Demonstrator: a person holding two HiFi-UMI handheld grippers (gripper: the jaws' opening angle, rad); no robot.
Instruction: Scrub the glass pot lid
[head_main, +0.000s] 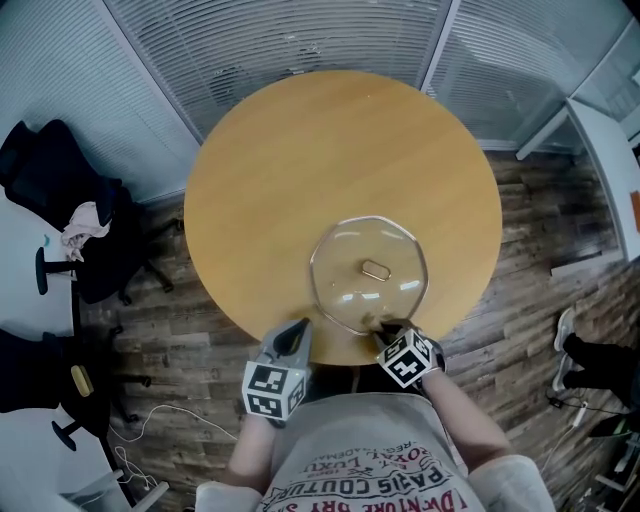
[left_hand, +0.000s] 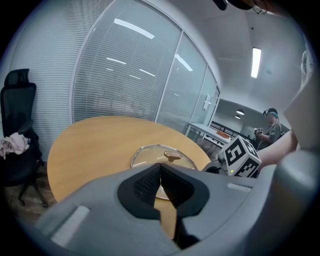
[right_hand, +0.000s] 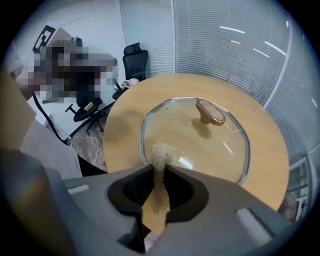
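My right gripper (right_hand: 159, 169) pinches a tan scrub pad (right_hand: 160, 151), its tip poised at the near rim of the glass pot lid (right_hand: 205, 142) — flat on the table (right_hand: 125, 130) just ahead. My left gripper (left_hand: 160, 170) waits closed, empty — lid ahead-right.

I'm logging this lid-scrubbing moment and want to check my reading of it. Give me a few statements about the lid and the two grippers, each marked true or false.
1. The glass pot lid lies knob up on the round wooden table. True.
2. The right gripper is empty. False: its jaws are shut on a tan scrub pad.
3. The left gripper grips the lid's knob. False: its jaws are together on nothing, and it sits short of the lid, by the table's near edge.
4. The scrub pad's tip sits at the lid's near rim. True.
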